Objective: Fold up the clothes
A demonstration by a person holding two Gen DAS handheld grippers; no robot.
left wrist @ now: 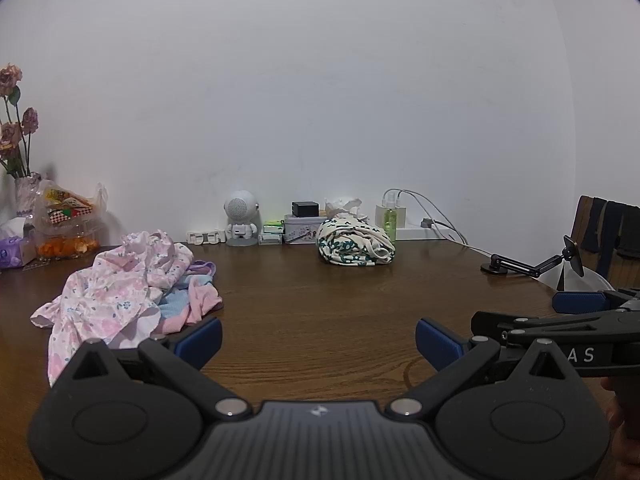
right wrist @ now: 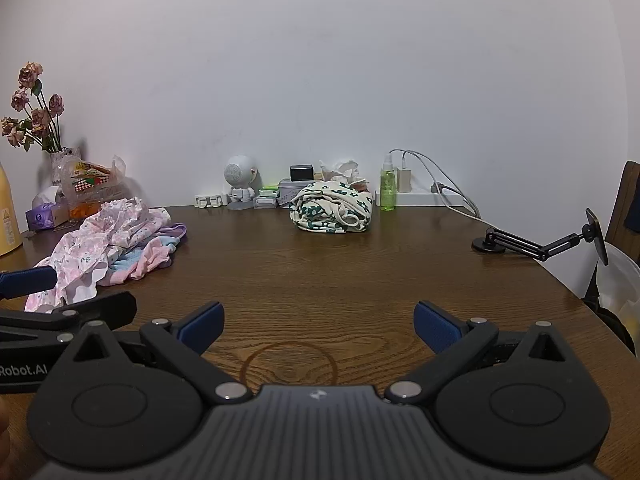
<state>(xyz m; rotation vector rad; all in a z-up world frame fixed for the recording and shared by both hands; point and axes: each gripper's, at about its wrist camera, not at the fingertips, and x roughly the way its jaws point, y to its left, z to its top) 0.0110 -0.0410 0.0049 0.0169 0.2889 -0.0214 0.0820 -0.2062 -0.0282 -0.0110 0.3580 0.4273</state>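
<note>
A crumpled pile of pink floral, light blue and purple clothes (left wrist: 124, 284) lies on the left of the brown wooden table (left wrist: 320, 300); it also shows in the right wrist view (right wrist: 116, 244). A folded cream garment with green flowers (left wrist: 356, 246) sits near the back wall, also in the right wrist view (right wrist: 332, 212). My left gripper (left wrist: 318, 340) is open and empty over bare table, just right of the pile. My right gripper (right wrist: 318, 326) is open and empty over the table's front middle. Each gripper shows at the edge of the other's view.
Along the back wall stand a small robot-shaped speaker (left wrist: 240, 220), small boxes and a tin (left wrist: 304, 230), a green spray bottle (left wrist: 390, 220) and chargers with cables. A vase of dried roses (right wrist: 36, 116) and snack bags stand at left. A black phone holder arm (right wrist: 540, 246) and a chair stand at right.
</note>
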